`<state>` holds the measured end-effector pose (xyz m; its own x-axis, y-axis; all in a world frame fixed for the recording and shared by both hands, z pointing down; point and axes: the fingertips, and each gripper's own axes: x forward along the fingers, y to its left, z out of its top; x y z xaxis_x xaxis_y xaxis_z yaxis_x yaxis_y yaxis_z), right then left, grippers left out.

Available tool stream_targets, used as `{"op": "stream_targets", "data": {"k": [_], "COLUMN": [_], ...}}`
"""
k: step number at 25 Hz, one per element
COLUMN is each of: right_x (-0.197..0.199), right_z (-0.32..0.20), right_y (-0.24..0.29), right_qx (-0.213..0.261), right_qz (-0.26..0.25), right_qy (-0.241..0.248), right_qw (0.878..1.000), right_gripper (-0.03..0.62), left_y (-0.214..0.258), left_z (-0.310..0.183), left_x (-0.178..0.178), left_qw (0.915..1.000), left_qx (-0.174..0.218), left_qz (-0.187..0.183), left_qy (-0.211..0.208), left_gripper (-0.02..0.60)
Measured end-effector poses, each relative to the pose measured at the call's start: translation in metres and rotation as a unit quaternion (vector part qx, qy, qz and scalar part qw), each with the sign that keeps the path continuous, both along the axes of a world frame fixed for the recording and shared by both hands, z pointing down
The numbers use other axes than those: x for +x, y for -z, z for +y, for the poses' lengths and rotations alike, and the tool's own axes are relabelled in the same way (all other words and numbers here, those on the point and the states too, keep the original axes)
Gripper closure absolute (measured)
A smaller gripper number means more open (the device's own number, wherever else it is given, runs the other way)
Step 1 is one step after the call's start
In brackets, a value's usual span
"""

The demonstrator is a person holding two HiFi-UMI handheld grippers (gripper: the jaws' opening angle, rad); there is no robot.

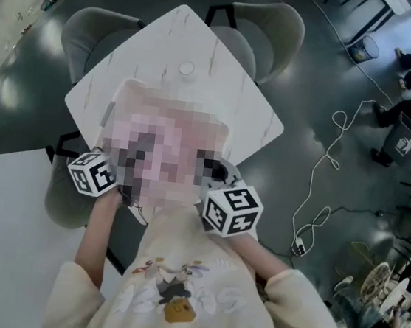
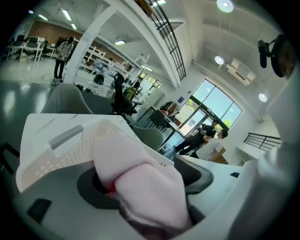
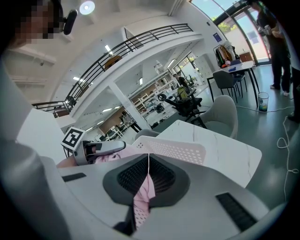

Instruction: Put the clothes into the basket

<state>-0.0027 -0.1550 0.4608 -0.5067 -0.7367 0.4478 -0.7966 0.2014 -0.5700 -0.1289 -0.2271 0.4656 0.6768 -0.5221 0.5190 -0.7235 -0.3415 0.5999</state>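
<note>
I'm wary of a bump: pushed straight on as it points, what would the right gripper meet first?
Probably the rim of the white perforated plastic basket, just past the right gripper, which is shut on a thin pink cloth. Depth is unclear; the white marbled table lies beyond.

Pink garment (image 2: pixel 140 164): soft knit, bunched into a thick fold, seen btw the opening jaws of the left gripper (image 2: pixel 145 180). A thin edge of it (small dotted patch visible) is pinched in the closed right gripper (image 3: pixel 149 159). Basket (image 3: pixel 183 150): white plastic w/ perforated walls and a grey handle strip, set upright on the table (image 1: pixel 224 73), directly behind the garment. Interior not made out.
</note>
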Motion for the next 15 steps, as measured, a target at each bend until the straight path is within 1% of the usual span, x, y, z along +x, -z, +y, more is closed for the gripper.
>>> {"op": "stream_targets", "data": {"k": [3,5,8,10,11,15], "right_x": [-0.003,-0.004,-0.007,-0.008,-0.008,-0.012], "right_z": [0.0,0.001,0.004,0.006,0.008,0.014], "right_y": [0.002,0.003,0.005,0.006,0.007,0.01], "right_qx": [0.003,0.004,0.009,0.013,0.014,0.017], "right_qz": [-0.001,0.0,-0.001,0.0,0.0,-0.002], "right_qy": [0.006,0.008,0.012,0.016,0.017,0.022], "right_qw": [1.0,1.0,1.0,1.0,1.0,1.0], "right_gripper": [0.586,0.585,0.585,0.585,0.586,0.586], "left_y": [0.01,0.016,0.023,0.027,0.029,0.04], "left_z": [0.0,0.002,0.005,0.01,0.011,0.017], "left_x": [-0.002,-0.003,-0.01,-0.01,-0.01,-0.018], "left_qw": [0.9993,0.9989,0.9989,0.9992,0.9991,0.9966], "left_qx": [0.025,0.034,0.037,0.036,0.039,0.065], "left_qz": [-0.027,-0.033,-0.026,-0.013,-0.014,-0.048], "left_qy": [-0.008,-0.005,0.011,0.013,0.012,0.016], "left_gripper": [0.215,0.204,0.195,0.184,0.175,0.163]}}
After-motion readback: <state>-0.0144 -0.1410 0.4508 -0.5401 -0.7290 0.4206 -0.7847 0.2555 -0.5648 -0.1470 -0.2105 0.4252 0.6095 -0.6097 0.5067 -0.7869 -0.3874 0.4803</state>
